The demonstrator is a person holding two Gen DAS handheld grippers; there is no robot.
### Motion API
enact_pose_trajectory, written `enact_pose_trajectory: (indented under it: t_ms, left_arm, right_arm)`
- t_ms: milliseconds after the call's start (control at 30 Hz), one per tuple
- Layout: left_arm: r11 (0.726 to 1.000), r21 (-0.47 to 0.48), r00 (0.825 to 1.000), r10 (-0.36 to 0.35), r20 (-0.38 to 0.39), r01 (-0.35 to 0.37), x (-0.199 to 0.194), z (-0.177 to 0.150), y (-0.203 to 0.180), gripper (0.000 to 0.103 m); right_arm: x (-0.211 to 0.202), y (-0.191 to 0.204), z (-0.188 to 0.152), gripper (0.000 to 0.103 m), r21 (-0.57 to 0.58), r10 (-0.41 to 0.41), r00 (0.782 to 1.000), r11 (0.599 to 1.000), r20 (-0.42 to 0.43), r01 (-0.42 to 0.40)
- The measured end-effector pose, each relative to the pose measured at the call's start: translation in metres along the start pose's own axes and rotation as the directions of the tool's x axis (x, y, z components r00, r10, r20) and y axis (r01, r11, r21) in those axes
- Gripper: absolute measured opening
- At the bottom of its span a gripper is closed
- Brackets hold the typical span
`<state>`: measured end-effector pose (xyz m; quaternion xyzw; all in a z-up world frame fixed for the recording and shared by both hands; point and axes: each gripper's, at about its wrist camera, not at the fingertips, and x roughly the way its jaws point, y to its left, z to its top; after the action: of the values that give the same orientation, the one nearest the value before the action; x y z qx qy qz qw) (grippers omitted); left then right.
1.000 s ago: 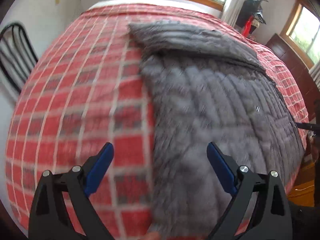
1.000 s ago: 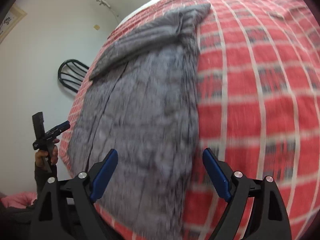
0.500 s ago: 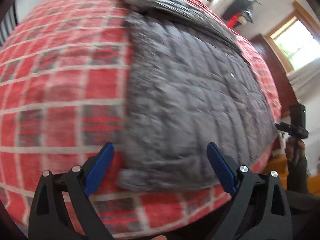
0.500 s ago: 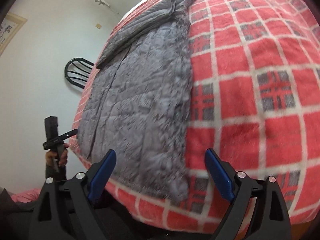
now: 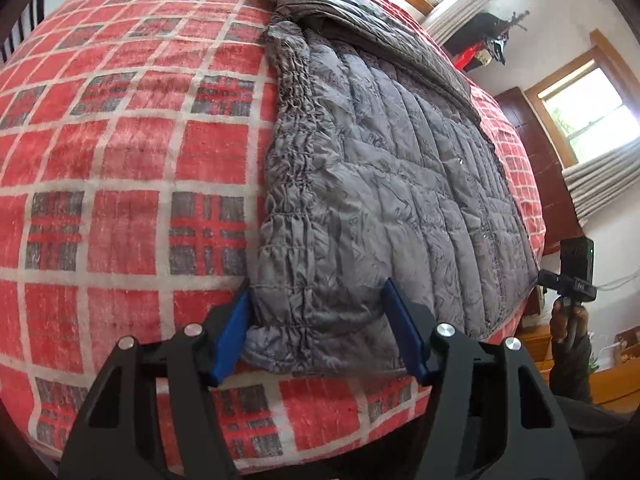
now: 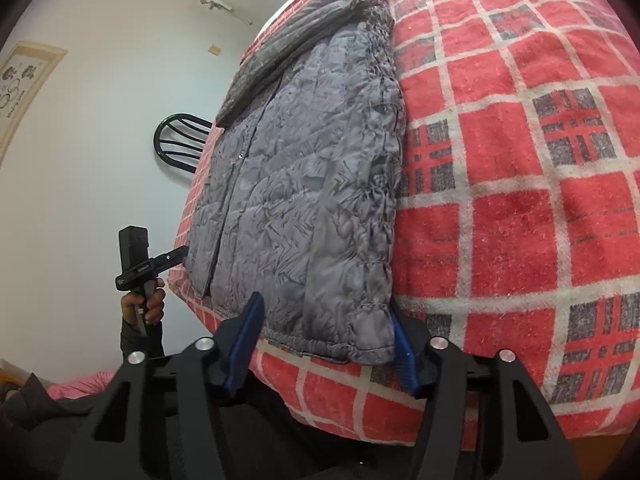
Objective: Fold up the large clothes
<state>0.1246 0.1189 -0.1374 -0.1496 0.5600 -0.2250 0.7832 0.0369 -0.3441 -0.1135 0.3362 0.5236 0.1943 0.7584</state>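
Note:
A grey quilted puffer jacket lies flat on a bed with a red plaid blanket; its sleeves are folded across the far end. My left gripper is open, its blue fingers on either side of the jacket's near left hem corner. In the right wrist view the same jacket shows, and my right gripper is open with its fingers straddling the near right hem corner. Each gripper also shows in the other's view, the right one and the left one.
The bed's near edge drops off just under both grippers. A black chair stands by the white wall on the left. Windows, a dark wooden cabinet and a curtain stand on the right.
Both grippers have pulled back and down to the near edge of the bed and now sit around the jacket's hem corners. Their fingers stand closer together than before.

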Motion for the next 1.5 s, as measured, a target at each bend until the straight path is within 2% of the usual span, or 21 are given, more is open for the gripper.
enact_pose_trajectory:
  t_ms: [100,133,167,200,233,267,300,433,567,800,967,1200,1367,1500]
  left_arm:
    - [0.998,0.037,0.999,0.054,-0.005,-0.054,0.006,0.001,-0.011,0.064]
    - [0.997,0.047,0.998,0.066,-0.003,-0.066,0.007,0.004,-0.015,0.059]
    - [0.997,0.049,0.998,0.066,-0.003,-0.065,0.007,0.006,-0.018,0.044]
    - [0.997,0.047,0.998,0.064,-0.001,-0.064,0.006,0.007,-0.021,0.037]
    - [0.996,0.049,0.998,0.07,0.002,-0.07,0.005,0.008,-0.024,0.028]
    - [0.996,0.054,0.997,0.073,0.006,-0.073,0.003,0.009,-0.027,0.023]
    - [0.995,0.06,0.997,0.075,0.012,-0.076,0.001,0.008,-0.029,0.021]
    - [0.994,0.073,0.996,0.074,0.047,-0.078,-0.011,0.008,-0.039,0.014]
    - [0.996,0.075,0.993,0.038,0.109,-0.047,-0.034,0.013,-0.048,0.011]
    - [0.997,0.075,0.979,-0.033,0.2,0.019,-0.069,0.048,-0.063,0.009]
    - [0.996,0.065,0.97,-0.074,0.234,0.06,-0.079,0.094,-0.07,0.008]
    - [0.992,-0.042,0.963,-0.107,0.248,0.121,-0.075,0.17,-0.056,0.008]
    - [0.984,-0.138,0.972,-0.081,0.219,0.113,-0.051,0.228,-0.039,0.009]
    - [0.976,-0.204,0.988,-0.045,0.149,0.075,-0.012,0.269,-0.024,0.009]
  right_arm:
    - [0.001,0.003,0.001,0.052,-0.014,0.003,1.0,1.0,0.01,-0.003]
    - [0.001,0.004,0.003,0.049,-0.02,-0.001,1.0,1.0,0.014,0.001]
    - [0.001,0.007,0.003,0.04,-0.032,-0.008,1.0,0.999,0.019,0.008]
    - [0.001,0.009,0.003,0.03,-0.043,-0.012,1.0,0.999,0.024,0.013]
    - [0.0,0.011,0.004,0.025,-0.052,-0.015,0.999,0.998,0.035,0.017]
    - [-0.002,0.012,0.004,0.016,-0.055,-0.017,0.999,0.998,0.046,0.019]
    - [-0.004,0.013,0.004,0.014,-0.058,-0.016,0.999,0.998,0.05,0.019]
    - [-0.011,0.018,0.006,0.011,-0.074,-0.004,0.998,0.997,0.067,0.009]
    - [-0.022,0.032,0.015,0.01,-0.099,0.018,0.995,0.995,0.102,-0.008]
    - [-0.049,0.064,0.053,0.009,-0.158,0.022,0.979,0.987,0.202,0.01]
    - [-0.061,0.082,0.098,0.009,-0.182,-0.01,0.962,0.981,0.274,0.062]
    - [-0.06,0.081,0.17,0.009,-0.139,-0.066,0.942,0.983,0.328,0.117]
    - [-0.038,0.066,0.227,0.009,-0.077,-0.127,0.938,0.984,0.324,0.16]
    - [-0.012,0.047,0.27,0.009,-0.015,-0.186,0.937,0.98,0.297,0.199]
